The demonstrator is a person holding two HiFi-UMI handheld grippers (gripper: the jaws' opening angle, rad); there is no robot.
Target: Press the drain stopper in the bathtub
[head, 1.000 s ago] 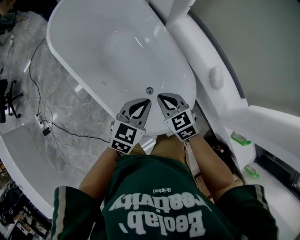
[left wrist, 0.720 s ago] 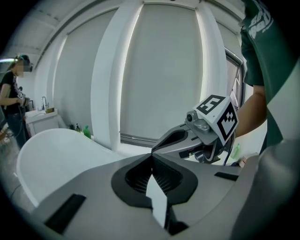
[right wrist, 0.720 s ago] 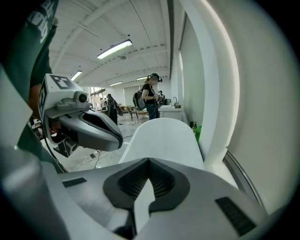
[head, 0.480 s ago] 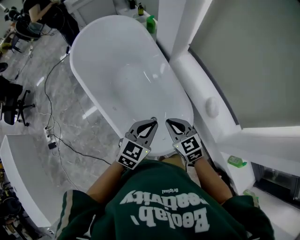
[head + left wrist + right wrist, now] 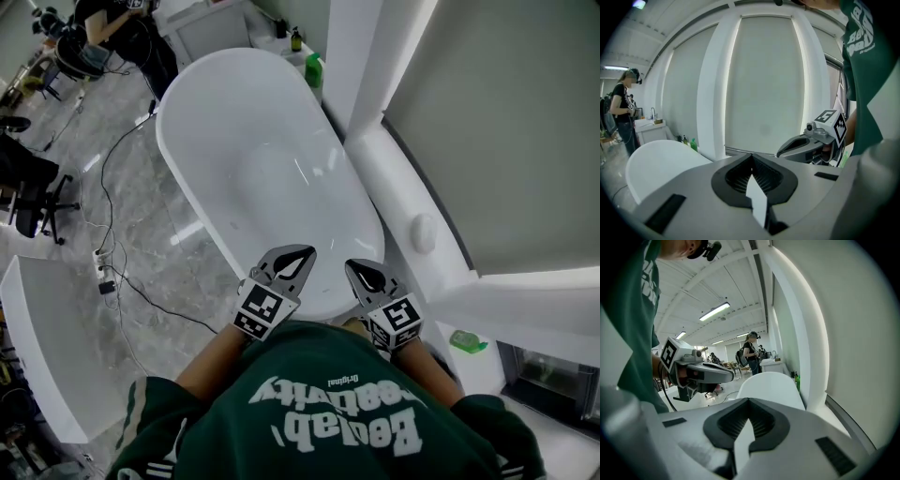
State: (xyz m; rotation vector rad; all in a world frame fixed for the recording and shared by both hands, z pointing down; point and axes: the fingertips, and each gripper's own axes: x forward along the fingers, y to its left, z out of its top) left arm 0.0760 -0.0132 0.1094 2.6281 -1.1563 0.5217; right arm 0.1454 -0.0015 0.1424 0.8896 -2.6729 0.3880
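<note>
1. A person in a green shirt (image 5: 328, 412) stands at the near end of a white bathtub (image 5: 225, 122), which stretches from frame centre toward the upper left in the head view.
2. The left gripper (image 5: 307, 251) and right gripper (image 5: 352, 266) hover side by side over the tub's near rim, lower centre.
3. Both pairs of jaws are closed tip to tip, with nothing between them.
4. The drain stopper cannot be made out in any view.
5. A green bottle (image 5: 314, 70) stands by the tub's far end, top centre.
</note>
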